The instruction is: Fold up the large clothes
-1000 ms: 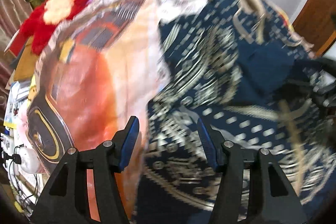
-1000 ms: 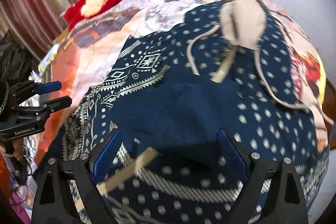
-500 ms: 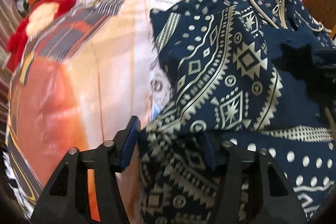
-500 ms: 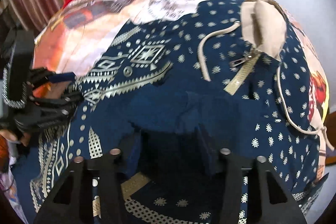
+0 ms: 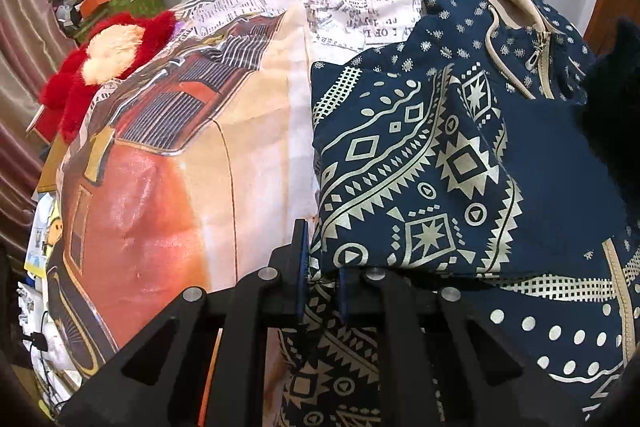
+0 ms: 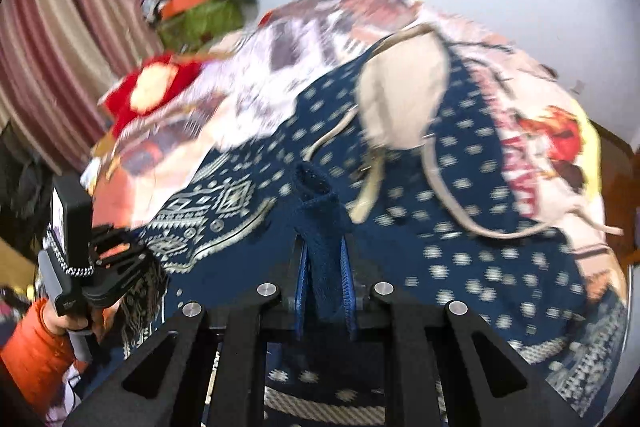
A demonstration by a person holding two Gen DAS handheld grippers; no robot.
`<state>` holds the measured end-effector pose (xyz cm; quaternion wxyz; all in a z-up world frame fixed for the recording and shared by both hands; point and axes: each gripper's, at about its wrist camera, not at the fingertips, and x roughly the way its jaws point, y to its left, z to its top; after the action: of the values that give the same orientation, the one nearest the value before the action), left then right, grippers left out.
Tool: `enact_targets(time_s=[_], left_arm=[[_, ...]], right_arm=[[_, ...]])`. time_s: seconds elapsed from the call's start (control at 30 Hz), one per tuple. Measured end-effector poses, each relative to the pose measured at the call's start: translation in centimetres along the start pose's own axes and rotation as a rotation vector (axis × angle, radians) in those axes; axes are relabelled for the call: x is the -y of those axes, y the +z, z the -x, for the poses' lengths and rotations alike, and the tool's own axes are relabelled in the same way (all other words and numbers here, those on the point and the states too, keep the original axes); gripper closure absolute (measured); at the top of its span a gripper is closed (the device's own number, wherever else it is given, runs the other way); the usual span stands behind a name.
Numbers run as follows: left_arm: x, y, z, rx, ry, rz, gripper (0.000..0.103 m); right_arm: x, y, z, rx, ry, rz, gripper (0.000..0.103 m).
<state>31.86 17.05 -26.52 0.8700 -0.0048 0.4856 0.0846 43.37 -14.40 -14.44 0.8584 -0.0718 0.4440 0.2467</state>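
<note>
A printed bedspread (image 5: pixel 168 163) covers the bed, bare left of the navy patterned hoodie (image 5: pixel 440 155). Left gripper (image 5: pixel 320 291) jaws closing on its folded edge; right gripper (image 6: pixel 325 287) jaws closing on a dark cuff. Right view blurred.

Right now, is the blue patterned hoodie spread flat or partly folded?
Partly folded. On the blue patterned hoodie a patterned flap lies doubled over the dotted front, its edge pinched in the closing left tool; the beige-lined hood lies open.

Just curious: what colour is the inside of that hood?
Beige, against the navy patterned hoodie; the hood lining shows best in the right wrist view.
</note>
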Motion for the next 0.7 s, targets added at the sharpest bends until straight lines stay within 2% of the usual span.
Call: enact_targets(time_s=[0.3,0.37,0.47,0.53,0.7], left_arm=[[0.0,-0.5,-1.2,-0.079,0.016,0.07,0.089],[-0.1,-0.5,-1.5,-0.088,0.025,0.084,0.087],[-0.1,-0.4,-1.9,-0.099,0.048,0.085,0.083],[-0.1,-0.3,-2.1,-0.108,0.062,0.087,0.08],[-0.5,-0.9,-0.9,-0.126,0.041,0.104,0.078]], right_arm=[[8.0,-2.3,7.2,0.098,-0.065,-0.195,0.09],[9.3,-3.0,8.5,0.108,-0.078,-0.223,0.095],[11.6,-4.3,10.5,0.129,-0.103,-0.271,0.095],[13.0,-5.3,11.3,0.123,-0.113,-0.307,0.095],[14.7,-7.3,10.3,-0.001,-0.105,-0.356,0.095]])
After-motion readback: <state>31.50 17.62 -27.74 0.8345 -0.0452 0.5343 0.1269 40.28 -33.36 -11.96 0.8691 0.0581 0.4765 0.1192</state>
